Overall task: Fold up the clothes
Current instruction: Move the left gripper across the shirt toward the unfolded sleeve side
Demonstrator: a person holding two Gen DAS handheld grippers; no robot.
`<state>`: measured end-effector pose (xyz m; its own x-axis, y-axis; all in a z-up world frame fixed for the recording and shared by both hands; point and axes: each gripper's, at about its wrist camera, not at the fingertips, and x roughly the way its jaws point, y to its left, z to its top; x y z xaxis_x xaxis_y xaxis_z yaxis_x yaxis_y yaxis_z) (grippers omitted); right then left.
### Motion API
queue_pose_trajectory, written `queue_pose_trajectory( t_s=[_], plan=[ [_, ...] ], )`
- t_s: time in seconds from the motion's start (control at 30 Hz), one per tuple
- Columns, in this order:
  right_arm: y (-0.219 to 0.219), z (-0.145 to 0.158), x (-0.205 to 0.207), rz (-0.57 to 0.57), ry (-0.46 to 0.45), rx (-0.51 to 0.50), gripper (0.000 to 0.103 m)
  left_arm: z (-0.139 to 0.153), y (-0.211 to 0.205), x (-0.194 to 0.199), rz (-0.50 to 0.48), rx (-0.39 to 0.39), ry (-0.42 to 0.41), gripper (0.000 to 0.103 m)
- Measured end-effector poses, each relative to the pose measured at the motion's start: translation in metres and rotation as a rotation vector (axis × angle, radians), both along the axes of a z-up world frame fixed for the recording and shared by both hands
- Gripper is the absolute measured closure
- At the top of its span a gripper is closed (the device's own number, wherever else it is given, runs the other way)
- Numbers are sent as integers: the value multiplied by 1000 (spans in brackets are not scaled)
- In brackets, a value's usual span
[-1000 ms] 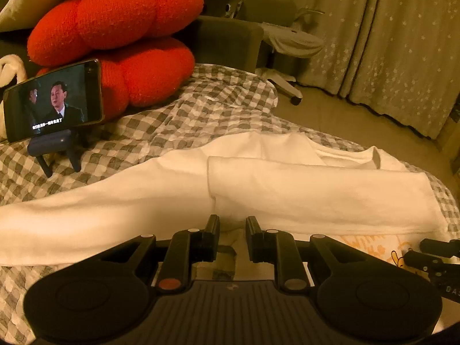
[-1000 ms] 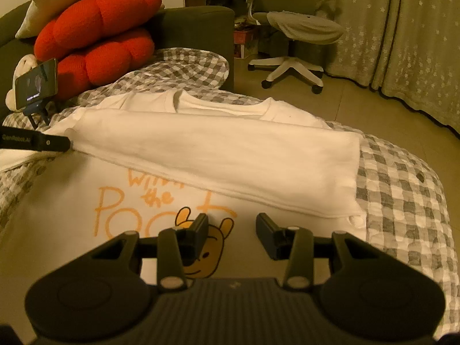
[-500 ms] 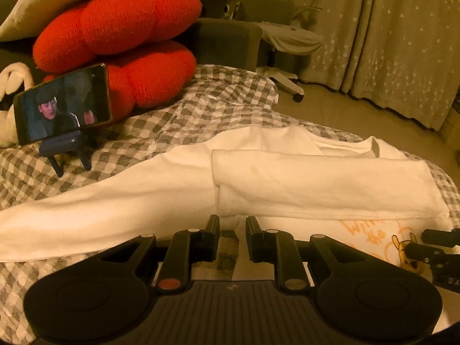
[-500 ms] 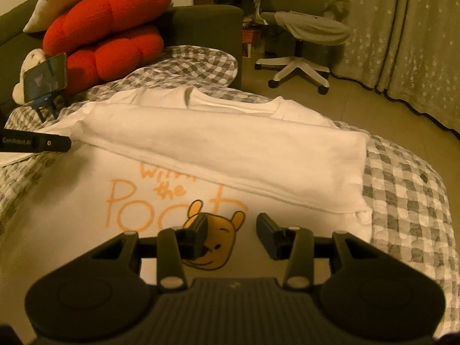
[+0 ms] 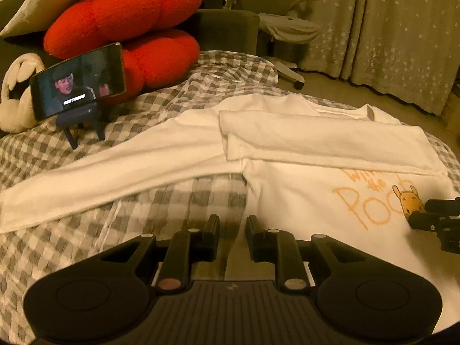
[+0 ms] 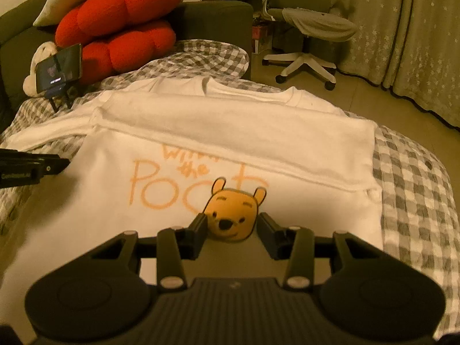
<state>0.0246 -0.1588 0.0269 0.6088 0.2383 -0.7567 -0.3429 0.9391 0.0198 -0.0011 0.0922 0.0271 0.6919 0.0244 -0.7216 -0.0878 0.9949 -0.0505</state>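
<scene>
Garment: a white long-sleeved shirt (image 6: 287, 143) lies flat, front up, on the checked bed cover (image 6: 414, 201); its collar points away from both cameras, toward the sofa.
Print: orange lettering and a yellow bear face (image 6: 230, 215) sit on the chest, the top line of lettering partly covered.
Folded sleeve: one sleeve (image 5: 330, 141) is laid straight across the chest, from the shirt's right edge to its left shoulder, resting on the body of the shirt.
Other sleeve: the second sleeve (image 5: 109, 172) stretches out to the left over the bed cover, unfolded.
Left tool (image 5: 232, 230): spread with a narrow gap, pinching nothing; it hangs over the shirt's left side edge, where white cloth meets the checks. In the right wrist view only its tip shows, at the left edge of the frame, just beside the shirt.
Right tool (image 6: 232, 227): spread wider, nothing between its fingers; it hangs above the lower chest, with the bear face showing in the gap. Whether either tool touches the cloth cannot be told.
Surroundings: a phone (image 5: 77, 82) on a small stand plays a video near the left sleeve; red cushions (image 5: 129, 23) are piled behind it, and a white plush toy (image 5: 14, 95) lies beside it. An office chair (image 6: 310, 37) stands on the floor before the star-patterned curtains (image 5: 402, 28).
</scene>
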Motion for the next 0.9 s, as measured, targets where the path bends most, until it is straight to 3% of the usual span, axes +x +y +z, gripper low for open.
queue_pose_trajectory(
  t_s=[0.23, 0.43, 0.63, 0.9],
  plan=[
    [-4, -3, -38, -49, -17, 32, 59, -4, 10, -33, -3, -49, -13, 83],
    [-13, -3, -74, -89, -26, 59, 59, -2, 23, -67, -9, -139, 6, 83],
    [-22, -1, -110, -107, -32, 65, 58, -1, 53, -90, 40, -334, 38, 84],
    [-32, -1, -142, -130, -36, 75, 58, 1, 35, -106, -78, -338, 19, 84]
  ],
)
